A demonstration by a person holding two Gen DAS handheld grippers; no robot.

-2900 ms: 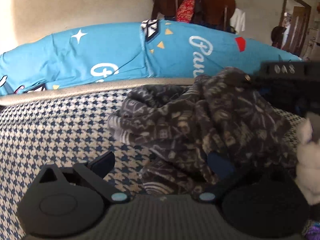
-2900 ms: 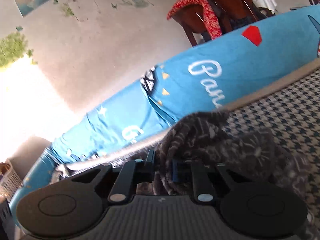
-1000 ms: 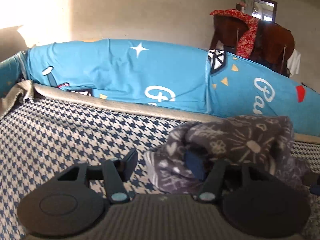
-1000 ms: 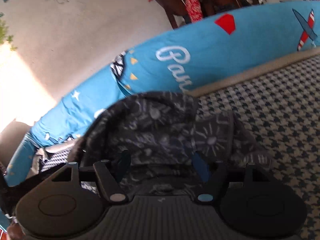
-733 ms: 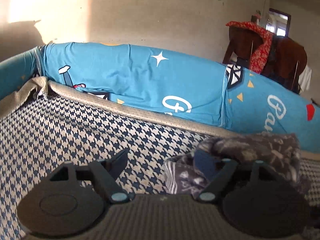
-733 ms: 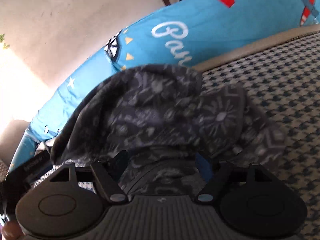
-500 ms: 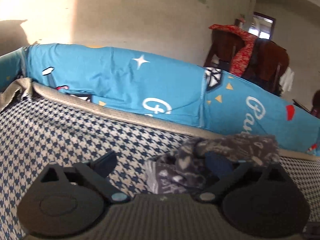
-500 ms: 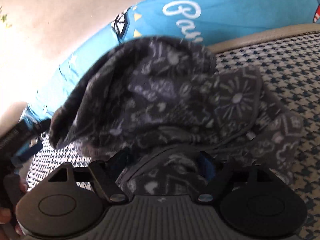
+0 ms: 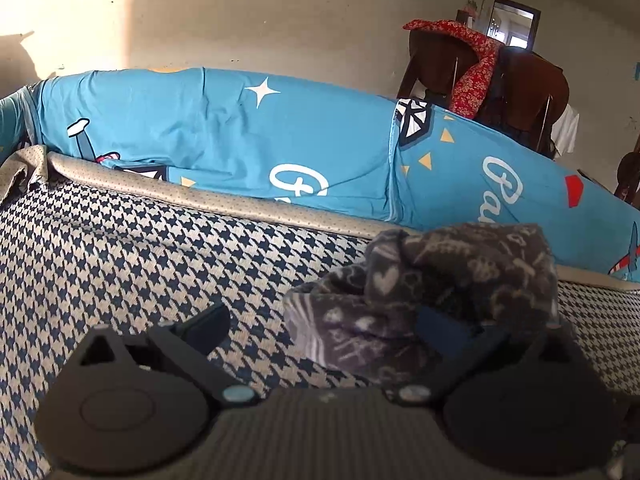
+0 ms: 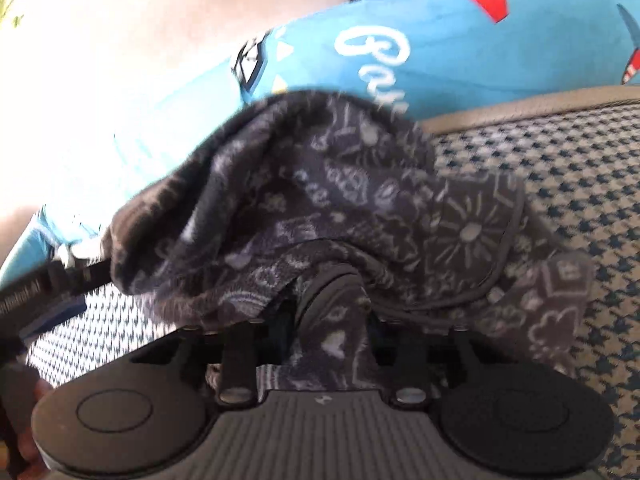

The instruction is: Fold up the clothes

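Right wrist—closing jaws straddle dark garment [image 10: 320, 208] fold.

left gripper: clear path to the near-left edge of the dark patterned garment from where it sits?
Probably yes. The left gripper stands wide open over the houndstooth cover, with the garment edge already lying between its fingers and nothing in front. The right gripper is closing on another fold, clear of that edge.

Strong sunlight is falling on the pale plaster wall [image 9: 248, 12] from the upper left, blowing it out to white glare in the right wrist view. That view is smearing with motion blur across the dark grey patterned fleece garment [image 10: 340, 200]. The left wrist view is staying sharp, with fisheye bending curving the bright blue printed cushion [image 9: 224, 136].
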